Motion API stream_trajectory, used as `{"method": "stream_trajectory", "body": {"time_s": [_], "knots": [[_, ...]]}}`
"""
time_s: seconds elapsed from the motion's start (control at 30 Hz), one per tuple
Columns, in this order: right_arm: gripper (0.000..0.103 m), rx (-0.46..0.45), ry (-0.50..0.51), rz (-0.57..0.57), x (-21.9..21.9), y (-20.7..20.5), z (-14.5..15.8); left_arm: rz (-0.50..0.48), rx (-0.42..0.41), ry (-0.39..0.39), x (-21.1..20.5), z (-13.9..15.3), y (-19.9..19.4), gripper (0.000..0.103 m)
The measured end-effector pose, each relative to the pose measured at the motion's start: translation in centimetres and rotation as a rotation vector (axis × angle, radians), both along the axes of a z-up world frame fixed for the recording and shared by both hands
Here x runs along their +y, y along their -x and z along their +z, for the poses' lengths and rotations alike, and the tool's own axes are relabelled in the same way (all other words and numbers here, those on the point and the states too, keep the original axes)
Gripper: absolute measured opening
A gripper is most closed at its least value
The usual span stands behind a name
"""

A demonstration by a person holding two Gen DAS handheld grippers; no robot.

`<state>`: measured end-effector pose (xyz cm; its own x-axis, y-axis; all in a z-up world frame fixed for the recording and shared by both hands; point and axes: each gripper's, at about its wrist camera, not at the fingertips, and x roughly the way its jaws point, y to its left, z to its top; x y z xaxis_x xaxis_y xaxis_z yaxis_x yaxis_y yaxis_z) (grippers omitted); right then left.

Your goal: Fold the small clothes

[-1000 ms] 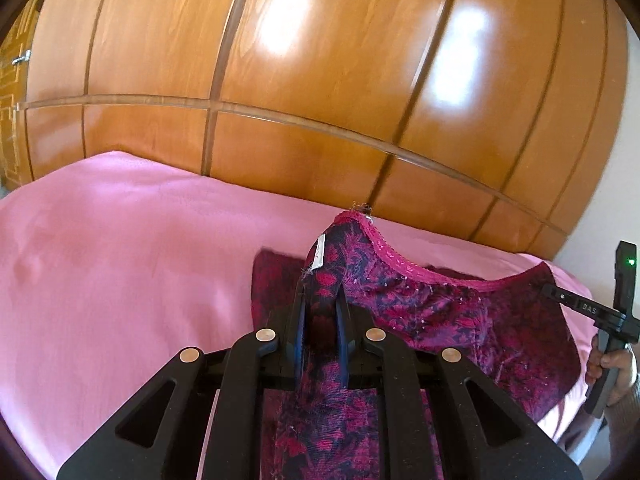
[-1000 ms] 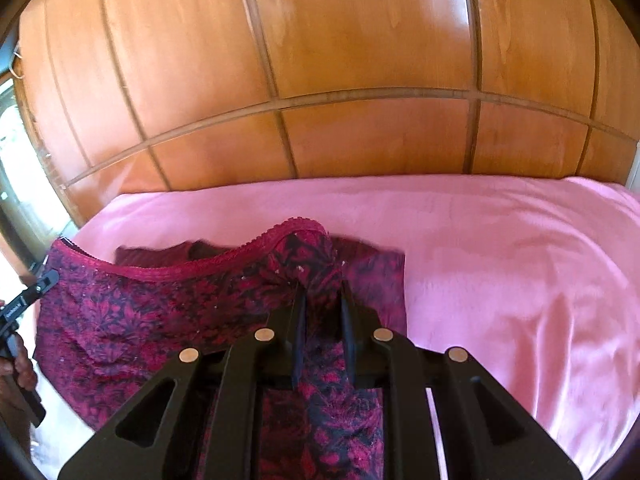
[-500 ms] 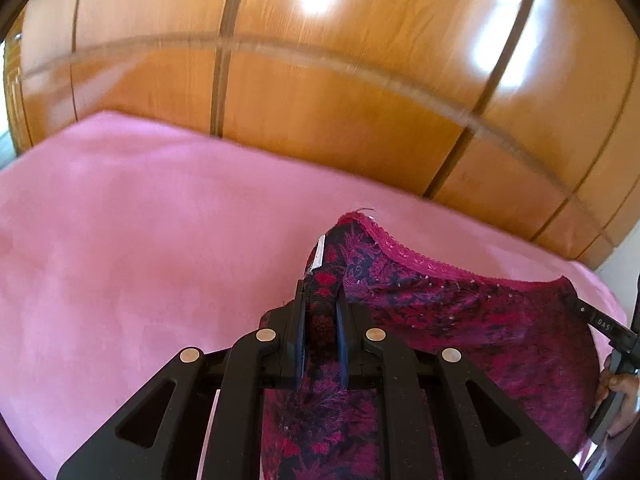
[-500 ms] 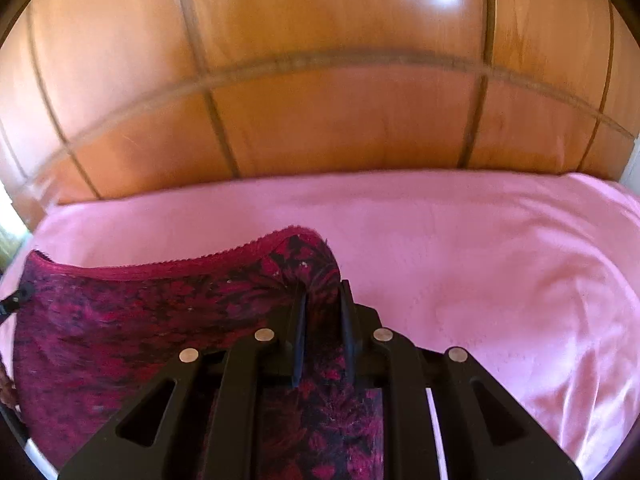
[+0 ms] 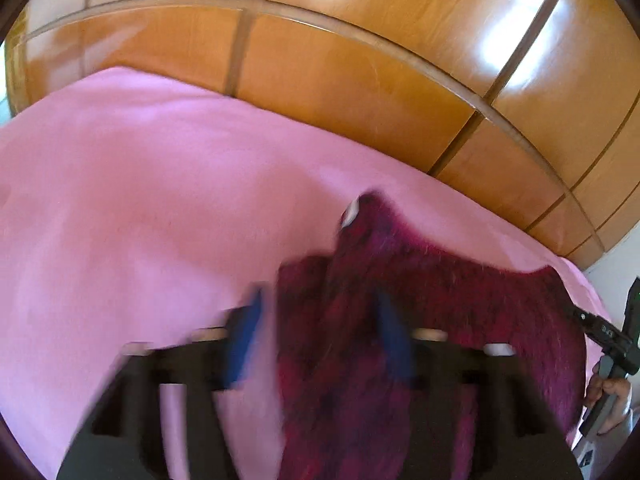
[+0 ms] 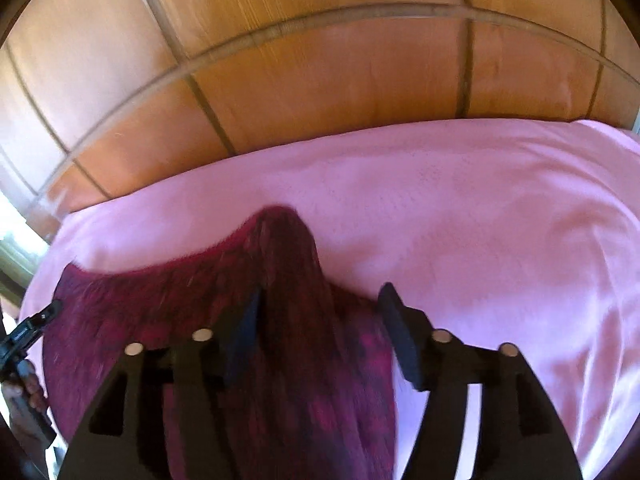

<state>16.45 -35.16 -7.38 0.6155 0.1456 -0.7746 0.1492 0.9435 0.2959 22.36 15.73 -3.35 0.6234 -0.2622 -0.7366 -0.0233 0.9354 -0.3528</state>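
Magenta-and-dark patterned cloth, a small garment [image 5: 420, 320], fills the near ground of both wrist views, blurred by motion. In the left view the left gripper [image 5: 320, 332] has just been opening: its blue-padded jaws stand spread, one corner of the garment passing loosely between them, no pad pressing on it. In the right view the right gripper [image 6: 320, 320] has likewise just been opening, jaws apart with the other corner [image 6: 288, 272] between them, lying against the 9 o'clock pad. The garment's long axis runs from one gripper to the other, its trimmed edge turned toward 12 o'clock. A white label [image 5: 352, 211] sits at the peak of the left corner; any writing is too blurred to read. Beyond lies the pink bedspread [image 6: 460, 208], then glossy wooden panels [image 5: 360, 72] behind it.
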Motion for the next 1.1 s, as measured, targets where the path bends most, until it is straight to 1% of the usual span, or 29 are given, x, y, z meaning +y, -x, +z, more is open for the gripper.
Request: {"method": "stream_trajectory", "body": {"time_s": [0.1,0.17,0.2,0.27,0.33,0.37,0.4,0.43,0.47,0.5,0.53,0.57,0.6,0.67,0.7,0.8,0.87,1.0,1.03,1.1], "knots": [[0.068,-0.015,-0.071,0.024,-0.7,4.0,-0.4,-0.009,-0.015,0.064,1.8,-0.8,4.7,0.064],[0.068,-0.02,-0.143,0.037,-1.2,7.9,-1.0,-0.003,-0.008,0.153,3.0,-1.6,7.8,0.064],[0.068,-0.015,-0.172,0.041,-1.2,9.6,-1.4,-0.003,-0.005,0.177,3.4,-2.0,9.3,0.064],[0.068,-0.01,-0.194,0.048,-0.9,11.9,-1.8,0.0,-0.011,0.21,3.7,-2.6,11.7,0.064],[0.067,0.002,-0.192,0.057,-0.2,14.6,-2.6,-0.017,0.013,0.245,3.4,-3.5,13.1,0.064],[0.063,0.009,-0.192,0.06,0.2,15.4,-2.9,-0.018,0.027,0.254,2.9,-4.1,13.6,0.064],[0.054,0.016,-0.195,0.063,0.6,16.2,-3.2,-0.015,0.028,0.258,2.6,-4.5,14.0,0.062],[0.049,0.023,-0.183,0.06,1.0,16.9,-3.7,-0.013,0.024,0.259,2.5,-4.6,14.1,0.057],[0.04,0.023,-0.168,0.055,1.2,17.0,-4.0,-0.028,0.026,0.284,2.2,-4.8,14.2,0.036],[0.033,0.02,-0.164,0.05,1.2,16.9,-4.0,-0.047,0.03,0.312,1.8,-4.7,14.0,0.017],[0.029,0.017,-0.168,0.038,1.2,17.0,-3.8,-0.052,0.024,0.312,1.6,-4.3,14.1,0.015],[0.024,0.011,-0.163,0.033,1.1,17.3,-3.5,-0.06,0.009,0.279,1.2,-3.6,14.1,0.012],[0.022,-0.007,-0.148,0.033,1.3,17.6,-2.7,-0.064,0.0,0.268,1.1,-3.1,14.2,0.01],[0.02,-0.037,-0.149,0.037,1.3,18.2,-1.7,-0.063,-0.011,0.283,1.7,-2.4,15.0,0.01],[0.02,-0.055,-0.163,0.04,1.1,18.9,-1.0,-0.061,-0.014,0.294,2.0,-2.3,15.3,0.009],[0.019,-0.068,-0.188,0.057,1.0,20.9,-0.1,-0.061,-0.016,0.309,2.6,-1.6,16.8,0.009],[0.019,-0.06,-0.185,0.075,1.5,22.5,0.2,-0.064,-0.007,0.312,2.9,-1.3,18.6,0.009],[0.019,-0.003,-0.188,0.094,1.6,25.7,-0.5,-0.068,0.032,0.327,3.0,-1.8,22.3,0.009],[0.019,0.016,-0.189,0.093,1.7,26.3,-0.9,-0.07,0.04,0.324,2.9,-1.9,23.0,0.009],[0.021,0.042,-0.194,0.096,1.7,27.0,-1.4,-0.07,0.047,0.3,2.7,-1.9,23.7,0.013]]}}
